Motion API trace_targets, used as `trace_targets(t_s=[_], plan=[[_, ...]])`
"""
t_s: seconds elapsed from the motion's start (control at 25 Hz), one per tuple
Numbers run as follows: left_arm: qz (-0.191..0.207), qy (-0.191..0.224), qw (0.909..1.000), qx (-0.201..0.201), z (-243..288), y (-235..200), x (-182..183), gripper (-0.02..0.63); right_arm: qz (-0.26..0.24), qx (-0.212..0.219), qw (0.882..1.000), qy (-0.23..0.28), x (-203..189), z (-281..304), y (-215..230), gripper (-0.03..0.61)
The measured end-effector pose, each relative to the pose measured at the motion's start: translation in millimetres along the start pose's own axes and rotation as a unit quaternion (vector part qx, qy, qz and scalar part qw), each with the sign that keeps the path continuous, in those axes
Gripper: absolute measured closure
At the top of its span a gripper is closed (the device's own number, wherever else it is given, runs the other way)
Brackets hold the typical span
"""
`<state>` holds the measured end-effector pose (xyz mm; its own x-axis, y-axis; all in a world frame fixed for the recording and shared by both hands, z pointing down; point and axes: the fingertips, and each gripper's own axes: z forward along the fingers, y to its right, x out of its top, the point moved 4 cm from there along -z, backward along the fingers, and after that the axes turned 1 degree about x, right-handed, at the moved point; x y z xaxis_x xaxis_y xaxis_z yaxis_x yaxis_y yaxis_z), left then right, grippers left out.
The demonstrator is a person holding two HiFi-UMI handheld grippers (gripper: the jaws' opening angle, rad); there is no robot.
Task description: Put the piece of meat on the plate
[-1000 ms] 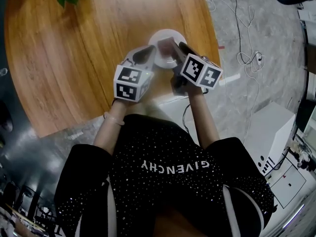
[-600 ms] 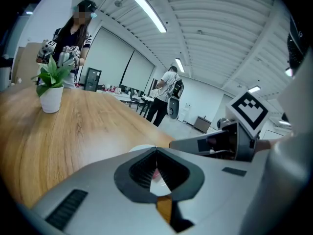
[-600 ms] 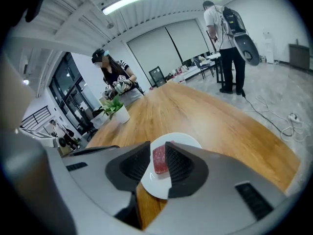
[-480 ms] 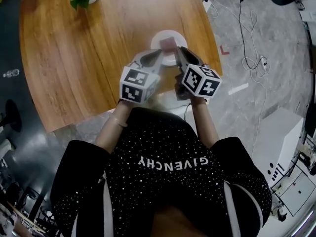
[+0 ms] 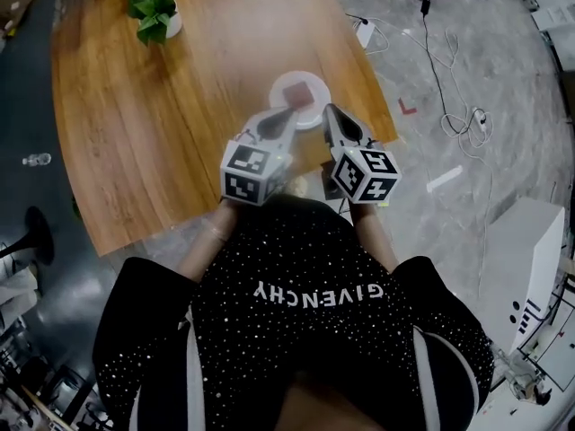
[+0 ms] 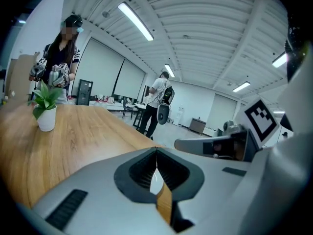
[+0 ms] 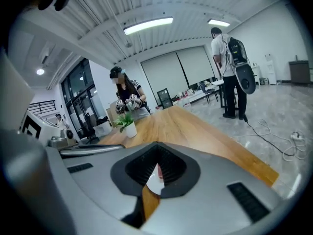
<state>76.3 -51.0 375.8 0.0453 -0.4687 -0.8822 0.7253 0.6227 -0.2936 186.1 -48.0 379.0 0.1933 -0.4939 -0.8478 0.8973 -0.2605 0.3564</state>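
Observation:
The piece of meat, a flat reddish-brown square, lies on the small white plate near the right edge of the wooden table. My left gripper hovers just short of the plate, shut and empty. Beside it my right gripper is also shut with nothing in it, its tips near the plate's right rim. In the left gripper view the left gripper's jaws meet, and a sliver of the plate shows below them. In the right gripper view the right gripper is shut above the plate and a strip of meat.
A potted plant stands at the table's far left corner. Cables trail over the grey floor right of the table, and a white cabinet stands at the right. Two people are in the room beyond the table.
Both grippers have risen and drawn back from the plate toward the person. The right jaws, open at the meat a second ago, have shut empty. The meat stays on the plate.

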Motion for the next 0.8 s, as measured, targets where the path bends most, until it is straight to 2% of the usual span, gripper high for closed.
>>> trace_targets(t_s=[0.08,0.24,0.8], plan=[[0.009,0.010,0.9999,0.002,-1.4,0.8,4.0,0.604,-0.009,0.005,1.000,0.018,0.2,-7.7,-5.6,0.566],[0.013,0.014,0.9998,0.005,-1.4,-1.4,6.7,0.604,-0.029,0.016,0.999,0.023,-5.9,-15.1,-17.0,0.566],[0.016,0.011,0.9998,-0.009,3.5,2.4,3.6,0.604,-0.063,-0.003,0.998,0.029,-7.5,-17.6,-22.2,0.567]])
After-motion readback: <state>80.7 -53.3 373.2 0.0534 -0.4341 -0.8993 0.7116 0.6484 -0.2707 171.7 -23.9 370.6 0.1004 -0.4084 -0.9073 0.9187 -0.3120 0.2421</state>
